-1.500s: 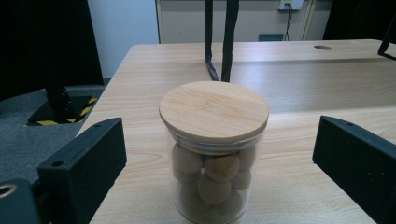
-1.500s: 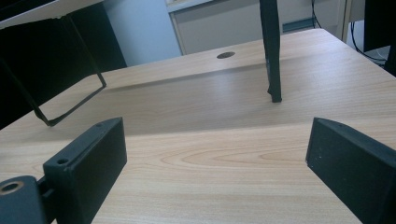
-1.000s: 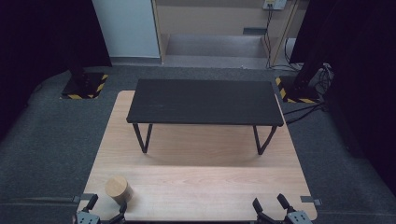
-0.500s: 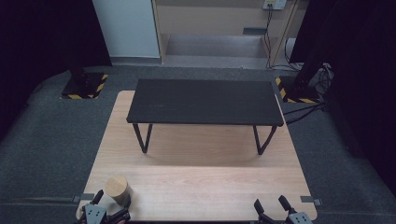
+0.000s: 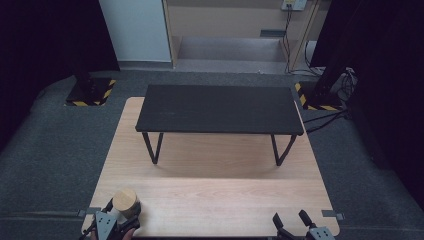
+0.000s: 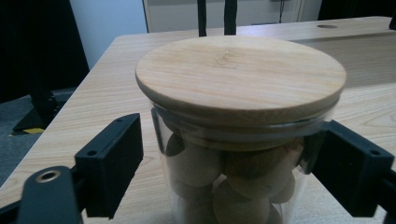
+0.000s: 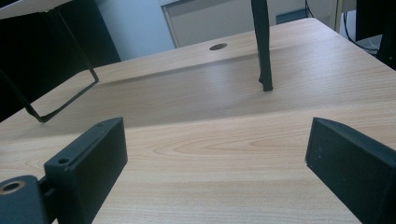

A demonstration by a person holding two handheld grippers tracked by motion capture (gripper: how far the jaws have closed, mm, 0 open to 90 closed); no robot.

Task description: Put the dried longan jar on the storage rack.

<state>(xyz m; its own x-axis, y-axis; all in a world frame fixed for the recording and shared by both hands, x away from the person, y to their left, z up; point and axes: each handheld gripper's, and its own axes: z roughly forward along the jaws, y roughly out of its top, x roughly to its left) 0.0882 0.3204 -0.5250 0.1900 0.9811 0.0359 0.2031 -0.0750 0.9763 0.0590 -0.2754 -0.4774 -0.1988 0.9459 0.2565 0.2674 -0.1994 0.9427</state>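
A clear jar (image 6: 240, 140) with a round wooden lid (image 6: 240, 77) holds brown balls (image 6: 196, 163). It stands at the worktop's (image 5: 225, 195) near left corner, between the spread left gripper (image 6: 233, 158). The right gripper (image 7: 219, 154) is spread, holding nothing.

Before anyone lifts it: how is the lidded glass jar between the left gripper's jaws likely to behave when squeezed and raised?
The jar has smooth clear walls, so it may slip in the left gripper and is probably breakable. The round balls filling it likely add weight. The wooden lid seems merely seated, so tilting might loosen it.

Glass jar (image 6: 233, 186) with wooden lid (image 6: 240, 77), brown balls (image 6: 196, 163) inside, between spread black jaws of left gripper (image 6: 231, 172), on wooden table (image 6: 93, 102)
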